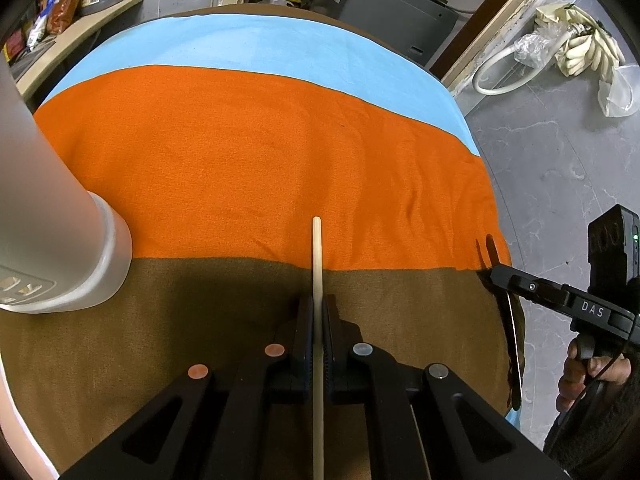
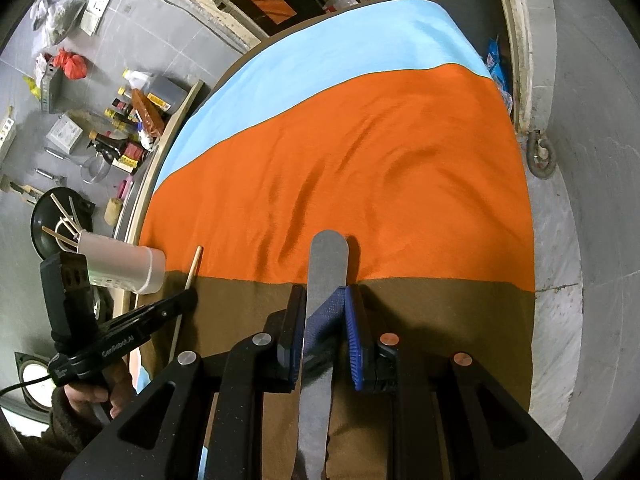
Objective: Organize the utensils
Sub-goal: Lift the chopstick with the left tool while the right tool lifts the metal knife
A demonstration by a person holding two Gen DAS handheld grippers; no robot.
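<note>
My left gripper [image 1: 318, 308] is shut on a wooden chopstick [image 1: 317, 252] that points forward above the cloth; it also shows in the right wrist view [image 2: 192, 270]. My right gripper [image 2: 324, 300] is shut on the flat metal handle of a utensil [image 2: 326, 268]; its head is hidden behind the gripper. A white utensil holder [image 1: 52, 216] stands at the left of the table; in the right wrist view the holder [image 2: 120, 266] contains several chopsticks and utensils. The right gripper also appears at the table's right edge [image 1: 496, 276], the left gripper by the holder [image 2: 188, 298].
The round table is covered by a cloth with brown [image 1: 200, 320], orange [image 1: 260, 152] and light blue [image 1: 260, 44] bands. Bottles and clutter [image 2: 128, 120] sit on a shelf and the floor to the left. A grey box [image 1: 384, 8] stands behind the table.
</note>
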